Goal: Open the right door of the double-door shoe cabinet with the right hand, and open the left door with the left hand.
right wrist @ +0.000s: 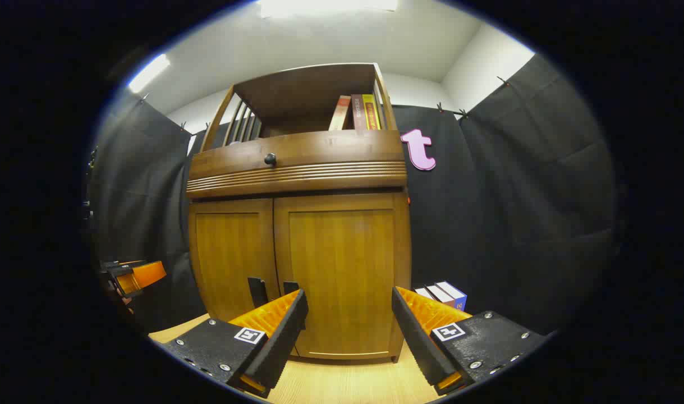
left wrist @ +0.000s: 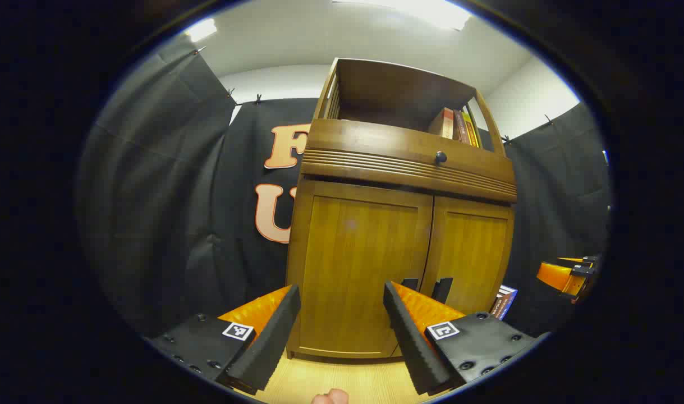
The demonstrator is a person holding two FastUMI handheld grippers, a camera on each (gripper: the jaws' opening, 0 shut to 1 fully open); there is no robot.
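Note:
The wooden shoe cabinet point(left wrist: 400, 168) stands on a light wood floor with both doors closed. In the left gripper view my left gripper point(left wrist: 342, 314) is open, a short way in front of the left door point(left wrist: 358, 264). The right door point(left wrist: 473, 252) is beside it. Two dark handles point(left wrist: 426, 287) flank the centre seam, just beyond my right fingertip. In the right gripper view my right gripper point(right wrist: 350, 314) is open, facing the right door point(right wrist: 342, 264). Its handle point(right wrist: 290, 287) sits behind my left fingertip, with the left door point(right wrist: 232, 252) further left.
A drawer with a round dark knob point(right wrist: 270, 159) sits above the doors, and books point(right wrist: 356, 112) stand on the open top shelf. More books point(right wrist: 445, 294) lean on the floor right of the cabinet. Black cloth walls close in on both sides.

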